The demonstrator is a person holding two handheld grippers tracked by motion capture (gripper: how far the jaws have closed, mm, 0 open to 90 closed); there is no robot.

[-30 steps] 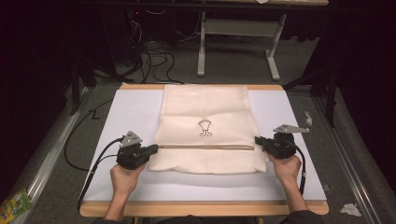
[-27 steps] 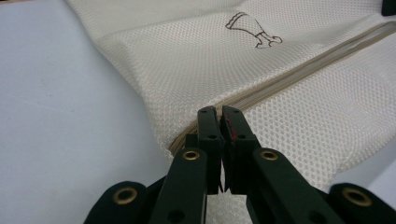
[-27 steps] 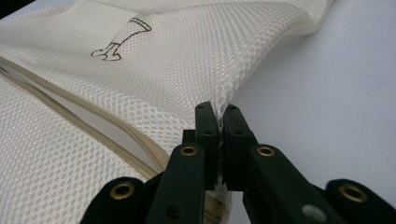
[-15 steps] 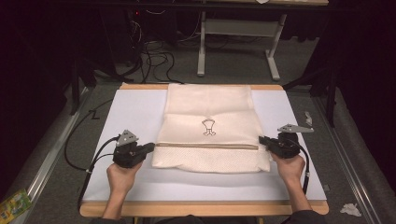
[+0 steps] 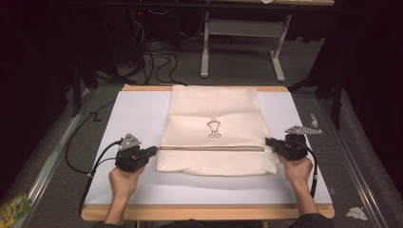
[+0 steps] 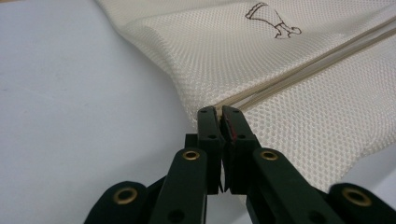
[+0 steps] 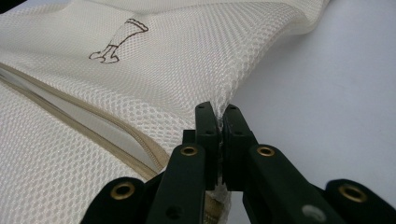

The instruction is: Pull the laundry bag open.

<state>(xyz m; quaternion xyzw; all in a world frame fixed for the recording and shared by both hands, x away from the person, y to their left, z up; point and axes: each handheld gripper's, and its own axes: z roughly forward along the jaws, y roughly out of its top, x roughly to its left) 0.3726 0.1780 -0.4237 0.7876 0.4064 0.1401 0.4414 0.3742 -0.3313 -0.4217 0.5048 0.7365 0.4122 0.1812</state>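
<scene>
**Mesh bag pinched at both side edges**

The mesh bag (image 5: pixel 216 137) lies flat on the white board (image 5: pixel 133 114), mid-table, its near part folded along a zip line (image 5: pixel 211 148). The left gripper (image 5: pixel 153 152) is clamped on the bag's left edge at the zip; the right gripper (image 5: pixel 269 141) is clamped on the right edge. Farther off, a small brown emblem (image 5: pixel 214 128) marks the bag's middle. Beyond the board stands a grey frame (image 5: pixel 242 33).

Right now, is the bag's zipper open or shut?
Partly open at least. In the right gripper view the zipper gapes beside the jaws, pale lining showing between its edges on the mesh bag. Farther along, cannot tell.
</scene>
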